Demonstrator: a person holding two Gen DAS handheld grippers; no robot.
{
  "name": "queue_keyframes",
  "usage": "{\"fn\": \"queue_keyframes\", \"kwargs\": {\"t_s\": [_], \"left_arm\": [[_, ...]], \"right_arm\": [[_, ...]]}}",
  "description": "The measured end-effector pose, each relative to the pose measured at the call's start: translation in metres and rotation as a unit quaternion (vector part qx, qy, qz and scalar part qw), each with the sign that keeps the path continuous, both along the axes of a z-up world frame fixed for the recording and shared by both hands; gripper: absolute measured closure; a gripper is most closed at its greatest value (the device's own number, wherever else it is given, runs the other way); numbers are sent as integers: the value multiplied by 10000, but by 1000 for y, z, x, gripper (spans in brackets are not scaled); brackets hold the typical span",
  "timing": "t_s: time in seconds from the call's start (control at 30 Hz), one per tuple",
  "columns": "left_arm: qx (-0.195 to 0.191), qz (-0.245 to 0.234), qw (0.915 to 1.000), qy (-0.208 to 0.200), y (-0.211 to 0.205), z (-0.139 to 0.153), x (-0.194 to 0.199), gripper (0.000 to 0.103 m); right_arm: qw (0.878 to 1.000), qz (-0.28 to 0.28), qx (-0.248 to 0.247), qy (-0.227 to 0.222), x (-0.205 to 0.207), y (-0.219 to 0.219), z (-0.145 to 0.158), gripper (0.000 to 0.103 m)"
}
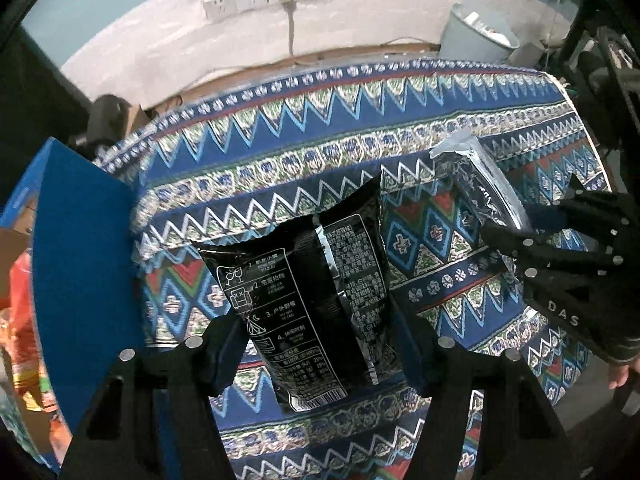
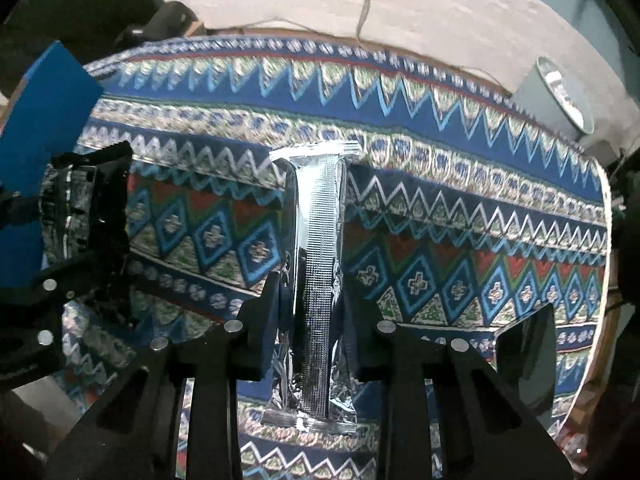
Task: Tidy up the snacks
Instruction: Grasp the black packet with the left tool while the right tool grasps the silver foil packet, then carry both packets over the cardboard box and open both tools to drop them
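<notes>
Two snack bags clamped, one per gripper, over the patterned tabletop.
Left wrist view: we see the left gripper with fingers closed on a black crinkly foil snack bag, above the blue zigzag-patterned tabletop; a blue cardboard box stands at left, the right gripper at right. Right wrist view: we see right fingers clamped on a silver foil snack bag, seam upward, above the tabletop.
</notes>
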State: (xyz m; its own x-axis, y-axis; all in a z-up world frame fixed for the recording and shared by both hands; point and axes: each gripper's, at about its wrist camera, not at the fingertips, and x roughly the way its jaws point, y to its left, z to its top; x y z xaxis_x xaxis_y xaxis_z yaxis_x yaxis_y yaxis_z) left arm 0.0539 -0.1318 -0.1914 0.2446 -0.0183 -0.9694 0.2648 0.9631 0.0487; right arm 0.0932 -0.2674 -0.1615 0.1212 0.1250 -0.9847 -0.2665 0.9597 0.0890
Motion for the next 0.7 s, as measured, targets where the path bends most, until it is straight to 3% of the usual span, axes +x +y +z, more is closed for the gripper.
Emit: {"fn": "queue_keyframes", "kwargs": {"t_s": [0.23, 0.7], "left_arm": [[112, -195, 9990, -395, 11, 29, -17, 36], [304, -431, 9914, -1196, 38, 88, -53, 36]], "right_arm": [[9994, 140, 162, -258, -7, -5, 36, 76], [9951, 319, 610, -716, -5, 27, 104, 76]]}}
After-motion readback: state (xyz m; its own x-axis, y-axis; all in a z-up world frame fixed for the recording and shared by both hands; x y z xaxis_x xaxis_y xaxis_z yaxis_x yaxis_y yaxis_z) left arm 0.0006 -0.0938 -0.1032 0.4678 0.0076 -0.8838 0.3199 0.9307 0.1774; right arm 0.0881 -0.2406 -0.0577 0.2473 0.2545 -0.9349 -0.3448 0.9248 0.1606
